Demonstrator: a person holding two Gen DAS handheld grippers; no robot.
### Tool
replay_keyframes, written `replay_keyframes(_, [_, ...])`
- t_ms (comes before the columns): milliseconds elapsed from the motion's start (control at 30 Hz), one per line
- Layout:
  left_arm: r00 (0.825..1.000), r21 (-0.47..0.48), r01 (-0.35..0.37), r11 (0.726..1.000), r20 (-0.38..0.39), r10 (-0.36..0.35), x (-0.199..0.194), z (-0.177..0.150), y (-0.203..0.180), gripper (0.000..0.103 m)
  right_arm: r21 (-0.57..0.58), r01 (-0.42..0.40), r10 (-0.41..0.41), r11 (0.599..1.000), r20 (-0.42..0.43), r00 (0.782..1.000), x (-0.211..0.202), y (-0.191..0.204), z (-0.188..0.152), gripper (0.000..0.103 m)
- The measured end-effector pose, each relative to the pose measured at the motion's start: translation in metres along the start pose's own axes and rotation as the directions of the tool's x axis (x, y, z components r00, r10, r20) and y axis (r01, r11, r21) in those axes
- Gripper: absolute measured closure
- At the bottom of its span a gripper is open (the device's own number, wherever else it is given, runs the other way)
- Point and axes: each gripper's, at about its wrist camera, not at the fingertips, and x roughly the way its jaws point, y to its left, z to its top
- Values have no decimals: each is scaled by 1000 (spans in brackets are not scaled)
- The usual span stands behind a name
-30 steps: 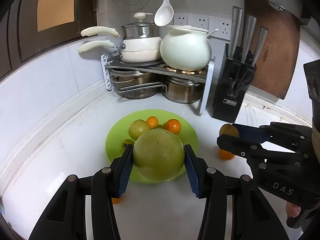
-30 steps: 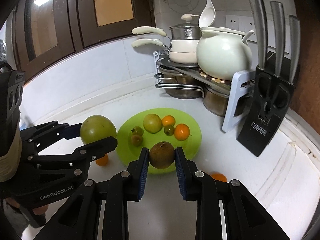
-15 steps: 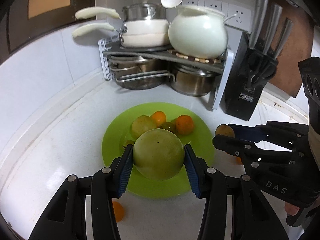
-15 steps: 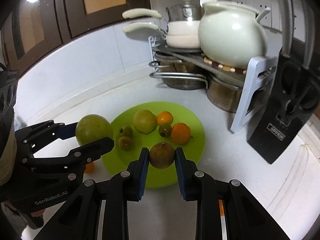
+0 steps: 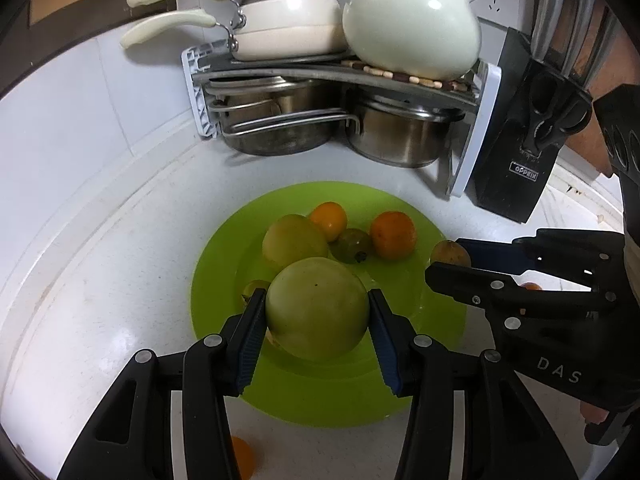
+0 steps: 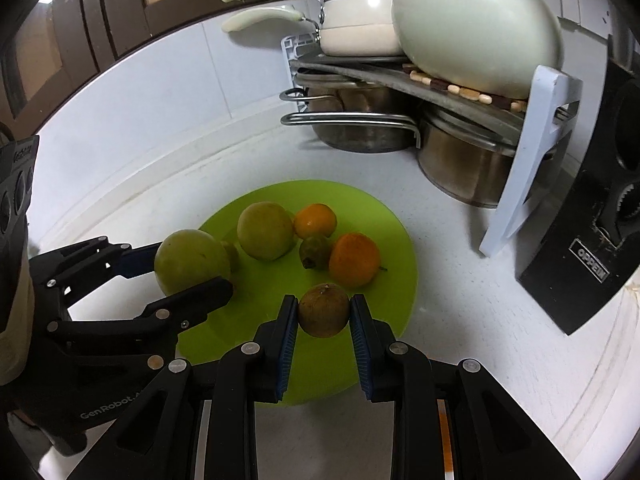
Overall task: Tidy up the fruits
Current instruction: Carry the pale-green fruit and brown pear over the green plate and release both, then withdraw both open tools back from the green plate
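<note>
My left gripper [image 5: 317, 314] is shut on a large green fruit [image 5: 316, 308] and holds it over the near-left part of the lime-green plate [image 5: 404, 372]. My right gripper [image 6: 324, 316] is shut on a small brown fruit [image 6: 324, 310] over the plate's [image 6: 384, 216] near-right part. On the plate lie a yellow-green fruit [image 6: 265, 230], two oranges [image 6: 315, 221] [image 6: 354, 260] and a small dark green fruit [image 6: 314, 251]. In the left wrist view the right gripper [image 5: 452, 262] shows at the plate's right edge with the brown fruit [image 5: 448, 253].
A rack [image 5: 340, 72] with pots, a white pan and a white kettle [image 5: 412, 20] stands behind the plate. A black knife block [image 5: 524, 148] is at the right. A small orange [image 5: 242, 456] lies on the counter near the plate's front, another [image 5: 532, 286] behind the right gripper.
Both grippers have moved forward and lower over the plate with their fruits still held. The plate and rack look closer.
</note>
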Motion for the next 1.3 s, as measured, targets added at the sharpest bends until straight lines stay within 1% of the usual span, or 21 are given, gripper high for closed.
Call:
replay_keyframes(367, [999, 14, 15, 1000, -48, -15, 15, -3, -2, 54, 10, -16, 17, 1000, -32, 999, 14, -4, 1, 75])
replay_keyframes(467, [999, 18, 19, 1000, -31, -18, 11, -3, -4, 53, 21, -25, 26, 999, -35, 999, 14, -6, 0, 75])
replay_keyframes(533, [1000, 25, 13, 1000, -16, -13, 6, -3, -5, 50, 30, -28, 29, 999, -33, 999, 12, -7, -1, 74])
replay_keyframes(600, [1000, 21, 3, 1000, -4, -3, 1, -3, -5, 50, 36, -28, 29, 999, -31, 999, 10, -7, -2, 73])
replay_keyframes(767, [1000, -1, -2, 1000, 14, 2, -14, -6, -4, 50, 43, -17, 18, 999, -17, 1000, -1, -6, -6, 73])
replay_keyframes(933, [999, -35, -8, 999, 40, 9, -31, -9, -1, 46, 36, -1, 1, 999, 7, 1000, -15, -1, -7, 73])
replay_keyframes(1033, [998, -50, -5, 999, 58, 8, -43, -9, -1, 45, 33, 7, -8, 999, 28, 1000, -27, 2, -10, 68])
replay_keyframes(1133, [997, -56, -12, 998, 73, 16, -54, -11, -2, 43, 27, 16, -17, 1000, 51, 999, -39, 6, -10, 68])
replay_keyframes(1233, [996, -69, -12, 998, 89, 18, -67, -15, -1, 40, 20, 32, -33, 999, 77, 996, -50, 9, -11, 58])
replay_keyframes(1300, [995, -82, -16, 996, 93, 24, -75, -18, 0, 38, 11, 51, -51, 999, 97, 994, -58, 12, -12, 56])
